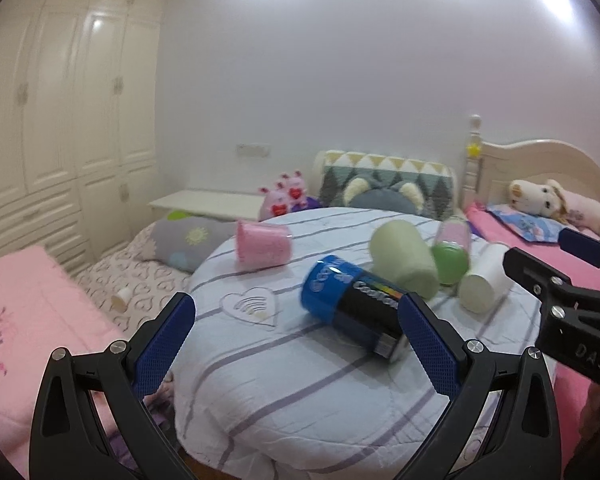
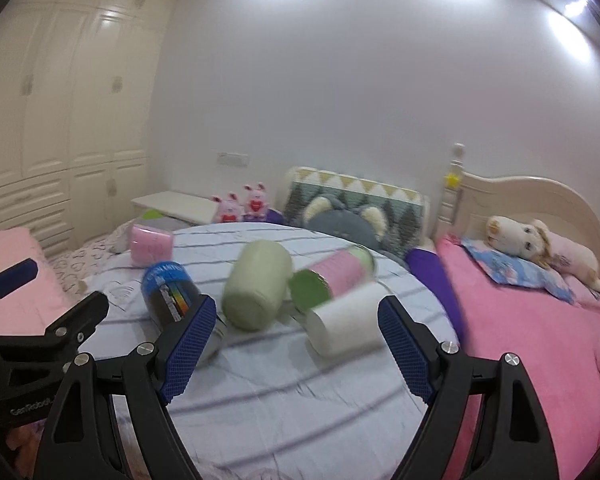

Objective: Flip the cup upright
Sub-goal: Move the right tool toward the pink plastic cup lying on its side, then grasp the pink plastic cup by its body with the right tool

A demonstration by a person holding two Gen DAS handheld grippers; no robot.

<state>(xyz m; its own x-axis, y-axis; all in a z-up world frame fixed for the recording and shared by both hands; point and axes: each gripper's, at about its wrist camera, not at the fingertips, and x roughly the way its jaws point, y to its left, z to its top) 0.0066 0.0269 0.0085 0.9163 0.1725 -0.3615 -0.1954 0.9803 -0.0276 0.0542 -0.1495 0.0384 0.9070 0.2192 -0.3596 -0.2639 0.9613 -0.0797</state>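
Note:
Several cups lie on their sides on a round table under a striped cloth (image 1: 300, 380). A blue and black cup (image 1: 350, 306) lies nearest my left gripper (image 1: 296, 320), which is open and empty just in front of it. A pale green cup (image 1: 404, 262), a pink and green cup (image 1: 452, 258), a white cup (image 1: 484, 288) and a pink cup (image 1: 262, 246) lie further back. My right gripper (image 2: 298, 322) is open and empty, with the white cup (image 2: 346, 322) between its fingers' line and beyond. The pale green cup (image 2: 256, 290) and blue cup (image 2: 170, 294) show to its left.
A bed with pink sheets (image 2: 520, 340) and a plush toy (image 2: 536, 252) lies to the right. Cushions and small plush toys (image 1: 286, 196) sit behind the table. A white wardrobe (image 1: 60, 120) fills the left. A small white cup (image 1: 121, 299) lies on the heart-print bedding.

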